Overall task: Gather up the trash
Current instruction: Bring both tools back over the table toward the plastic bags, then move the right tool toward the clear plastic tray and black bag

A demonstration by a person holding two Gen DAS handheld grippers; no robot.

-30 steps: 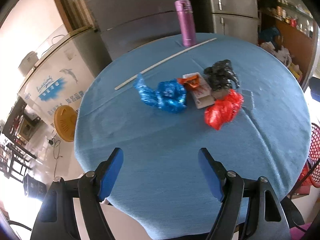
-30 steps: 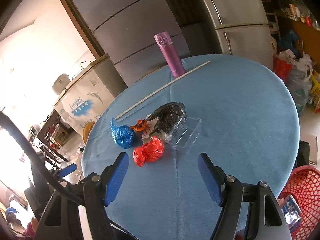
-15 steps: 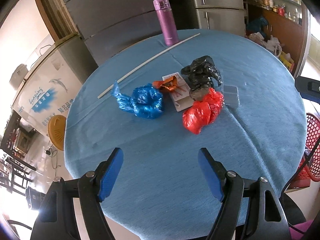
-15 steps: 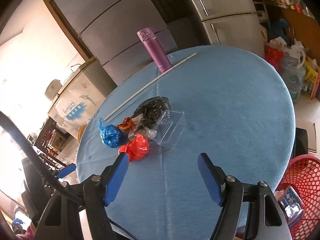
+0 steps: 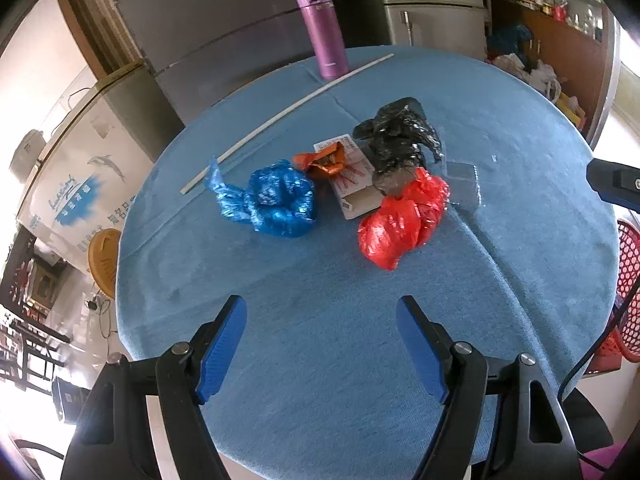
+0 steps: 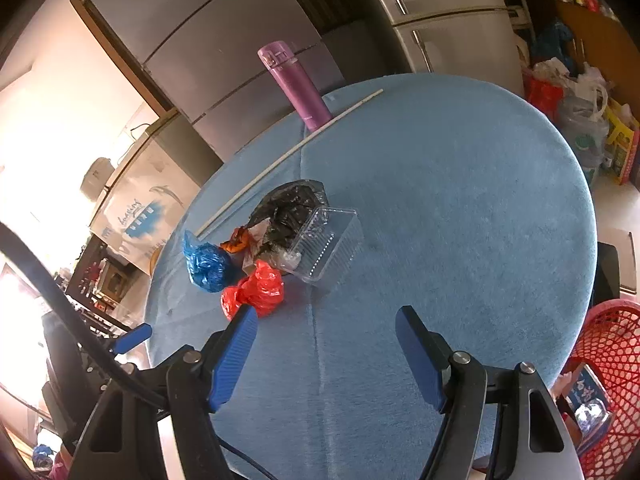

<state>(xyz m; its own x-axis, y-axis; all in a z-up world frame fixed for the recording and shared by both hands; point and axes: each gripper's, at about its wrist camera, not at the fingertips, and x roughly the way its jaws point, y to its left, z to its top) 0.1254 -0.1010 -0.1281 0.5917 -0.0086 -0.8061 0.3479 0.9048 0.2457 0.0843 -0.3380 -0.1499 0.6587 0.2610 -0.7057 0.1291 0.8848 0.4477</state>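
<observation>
Both claws brought nearer trash pile (image 5: 352,184) mid-table since 1 s ago; left gripper (image 5: 322,344) & right gripper (image 6: 326,354) held wide open, empty; pickup judged next

The white chest freezer (image 5: 76,168) carries a blue dolphin drawing, a slanted blue script word and a line of Chinese characters, all too blurred to read; nothing else is legible
</observation>
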